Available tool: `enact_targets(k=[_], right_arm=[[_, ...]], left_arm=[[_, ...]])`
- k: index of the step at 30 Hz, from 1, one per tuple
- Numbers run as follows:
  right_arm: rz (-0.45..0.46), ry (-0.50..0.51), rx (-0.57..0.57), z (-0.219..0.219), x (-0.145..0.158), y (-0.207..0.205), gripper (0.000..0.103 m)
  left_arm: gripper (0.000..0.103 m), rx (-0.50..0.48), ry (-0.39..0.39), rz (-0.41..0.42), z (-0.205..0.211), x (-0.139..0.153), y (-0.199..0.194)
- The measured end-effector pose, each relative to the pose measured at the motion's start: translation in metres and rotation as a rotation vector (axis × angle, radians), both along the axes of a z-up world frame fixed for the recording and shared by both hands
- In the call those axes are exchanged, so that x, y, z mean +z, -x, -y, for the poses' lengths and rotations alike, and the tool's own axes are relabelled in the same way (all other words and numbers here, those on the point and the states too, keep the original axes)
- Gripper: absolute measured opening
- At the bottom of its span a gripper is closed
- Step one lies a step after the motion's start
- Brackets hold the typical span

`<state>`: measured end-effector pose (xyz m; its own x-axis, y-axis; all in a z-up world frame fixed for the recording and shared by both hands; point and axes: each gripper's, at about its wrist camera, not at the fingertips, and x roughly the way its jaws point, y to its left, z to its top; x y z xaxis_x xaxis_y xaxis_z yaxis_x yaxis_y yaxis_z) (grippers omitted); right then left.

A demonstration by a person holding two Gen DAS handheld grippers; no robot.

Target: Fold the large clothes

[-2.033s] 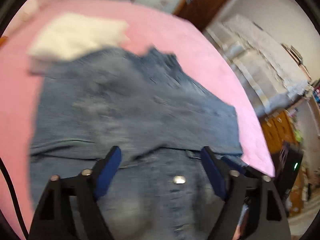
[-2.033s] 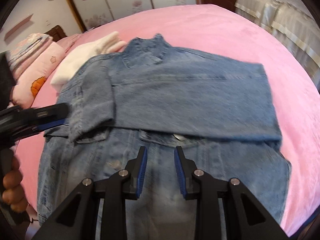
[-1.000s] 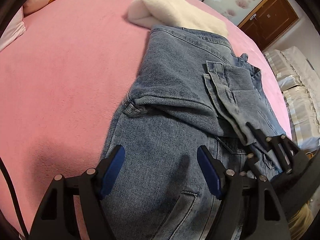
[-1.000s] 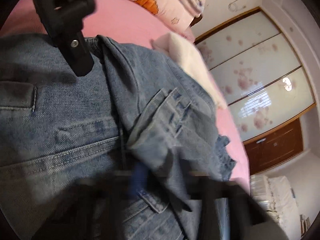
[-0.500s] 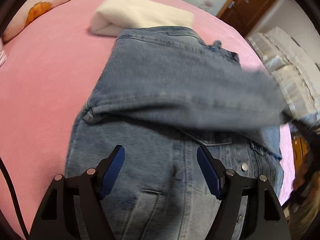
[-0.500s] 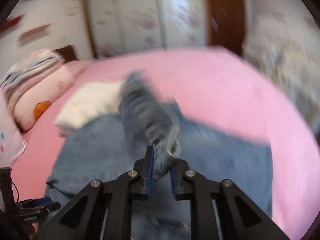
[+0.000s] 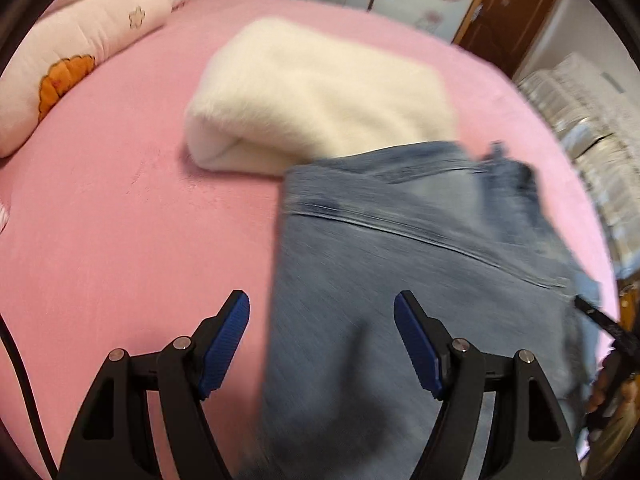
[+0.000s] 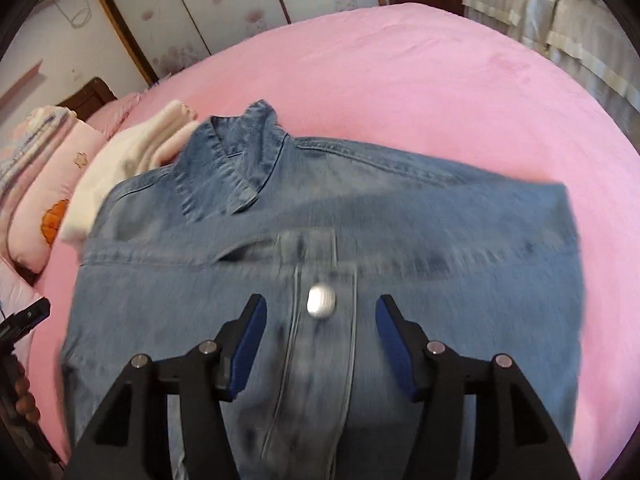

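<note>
Right now the denim jacket (image 8: 400,220) lies spread on the pink bed (image 8: 440,80), collar toward the far side, its upper part partly overlapping a folded white fleece (image 7: 320,92) near the pillows (image 7: 60,52). The right gripper (image 8: 320,340) hangs over the button placket with its jaws opening and nothing pinched between them — a metal button (image 8: 321,301) shows in the gap. The left gripper (image 7: 320,344) hovers at the jacket's edge, jaws well apart and empty, one finger over bare bedding, the other over denim. Both sleeves appear laid across the chest, so the lengthwise fold seems next. The risk, I judge, is that a loosely laid sleeve slides off as the hem is lifted — stiff denim springs back. A grab at the edge could also catch the soft sheet, or drag the fleece along.
</note>
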<state>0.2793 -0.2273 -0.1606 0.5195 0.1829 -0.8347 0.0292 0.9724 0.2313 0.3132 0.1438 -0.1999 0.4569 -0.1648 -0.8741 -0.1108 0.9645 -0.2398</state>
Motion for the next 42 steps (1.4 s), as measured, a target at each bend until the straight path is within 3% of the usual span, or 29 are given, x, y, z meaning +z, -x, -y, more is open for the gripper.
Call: enact_targets(k=[2, 6, 8, 9, 10, 11, 12, 15, 18, 20, 23, 27, 29, 33, 35, 37, 40, 42], right_arm=[[-0.014, 0.007, 0.011, -0.001, -0.010, -0.018, 0.057], [-0.004, -0.043, 0.065, -0.001, -0.018, -0.031, 0.057], [0.002, -0.035, 0.131, -0.011, -0.019, -0.031, 0.033], [0.012, 0.014, 0.152, -0.019, -0.018, -0.028, 0.029], [0.025, 0.030, 0.163, -0.022, -0.015, -0.024, 0.024], [0.042, 0.037, 0.163, -0.023, -0.011, -0.020, 0.024], [0.081, 0.045, 0.146, -0.023, -0.001, -0.014, 0.023], [0.206, -0.001, 0.085, -0.010, 0.030, 0.001, 0.023], [0.274, 0.074, 0.037, -0.009, 0.038, -0.003, 0.023], [0.192, 0.089, 0.032, -0.010, 0.018, -0.020, 0.024], [0.048, 0.142, 0.035, -0.019, -0.012, -0.038, 0.032], [0.105, 0.135, -0.014, -0.015, 0.016, -0.015, 0.043], [0.158, 0.143, -0.002, -0.020, 0.033, 0.005, 0.043], [0.210, 0.131, 0.071, -0.045, 0.052, 0.049, 0.043], [0.212, 0.135, 0.099, -0.061, 0.051, 0.065, 0.043], [0.218, 0.109, 0.134, -0.079, 0.049, 0.082, 0.043], [0.204, 0.096, 0.187, -0.105, 0.036, 0.091, 0.043], [0.180, 0.133, 0.208, -0.116, 0.022, 0.095, 0.042]], left_arm=[[0.073, -0.012, -0.010, -0.043, -0.006, -0.016, -0.019], [0.075, -0.031, 0.079, -0.086, -0.017, -0.042, -0.041], [0.072, -0.033, 0.118, -0.075, -0.020, -0.043, -0.045], [0.045, -0.038, 0.136, -0.069, -0.021, -0.043, -0.048], [0.025, -0.046, 0.167, -0.061, -0.021, -0.041, -0.050], [0.013, -0.022, 0.157, -0.055, -0.021, -0.035, -0.050], [0.009, -0.005, 0.138, -0.032, -0.021, -0.029, -0.050], [0.007, 0.012, 0.110, 0.076, -0.014, -0.007, -0.041], [0.006, 0.020, 0.030, 0.136, -0.001, 0.000, -0.040], [0.006, 0.037, -0.028, 0.102, 0.006, -0.014, -0.044], [0.008, 0.031, -0.102, 0.089, 0.014, -0.023, -0.045], [0.011, 0.018, -0.213, 0.120, 0.016, -0.005, -0.036], [0.011, 0.032, -0.207, 0.168, 0.016, 0.014, -0.023], [0.011, 0.028, -0.089, 0.269, 0.026, 0.050, 0.023], [0.011, 0.014, -0.034, 0.245, 0.042, 0.045, 0.045], [0.011, 0.004, -0.028, 0.188, 0.059, 0.026, 0.058], [0.011, 0.051, -0.162, 0.078, 0.068, -0.014, 0.069], [0.004, 0.106, -0.173, 0.031, 0.051, -0.035, 0.071]])
